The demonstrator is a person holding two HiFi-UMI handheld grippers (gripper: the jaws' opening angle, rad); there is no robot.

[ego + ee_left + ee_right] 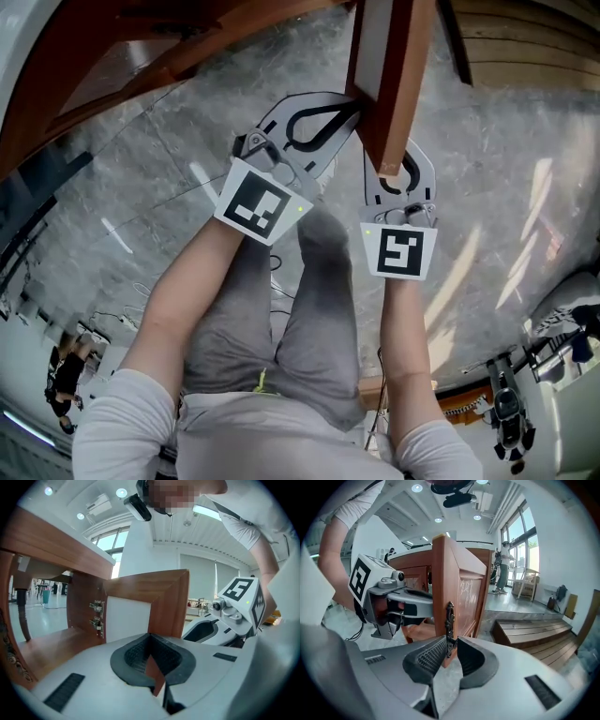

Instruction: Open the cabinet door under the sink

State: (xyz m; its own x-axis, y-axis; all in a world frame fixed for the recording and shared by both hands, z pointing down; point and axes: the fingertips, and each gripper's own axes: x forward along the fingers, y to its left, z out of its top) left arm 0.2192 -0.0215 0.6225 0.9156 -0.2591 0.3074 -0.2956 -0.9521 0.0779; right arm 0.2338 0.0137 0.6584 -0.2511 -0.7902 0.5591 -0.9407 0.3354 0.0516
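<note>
**Door ajar, right jaws at the handle**

The right gripper's jaws stand apart around the dark metal handle, one pad touching it, probably to pull the door by it; the left gripper's jaws are nearly together, tips meeting, with only a sliver of brown wood in the gap, so it looks idle beside the door; the cabinet door stands swung out, edge-on between the grippers; that makes two grippers, one door, one handle; beyond, two hinges sit at the door's hinged edge; grey floor lies below.
</note>
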